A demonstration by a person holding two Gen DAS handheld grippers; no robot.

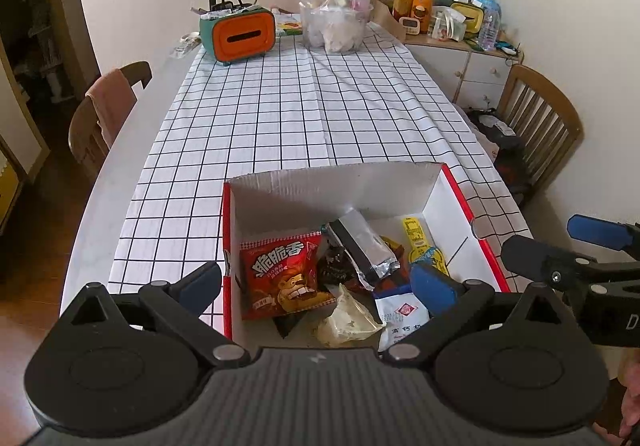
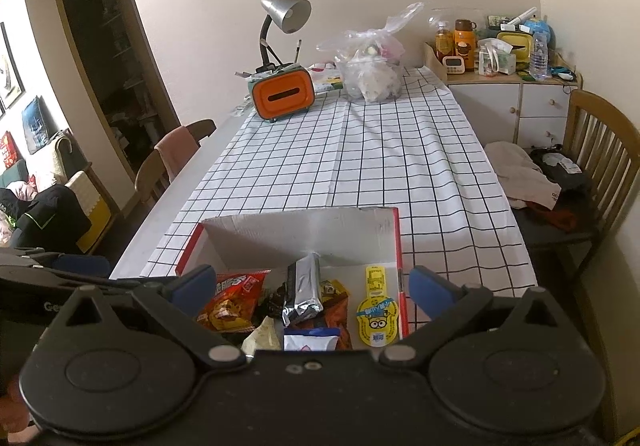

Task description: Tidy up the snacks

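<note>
Left gripper (image 1: 316,286) and right gripper (image 2: 312,284) hover side by side above the snack box (image 1: 452,206), jaws spread wide, holding nothing.

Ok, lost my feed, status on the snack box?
Left gripper open, right gripper open, both empty above the box. Snacks piled inside, red packet and silver packet on top. Nothing in the way.

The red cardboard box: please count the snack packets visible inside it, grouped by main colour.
Red: 1
Silver: 1
Yellow: 1
White with blue: 1
Pale cream: 1
Dark brown: 1
Total: 6 clearly visible; others lie partly hidden beneath.
</note>
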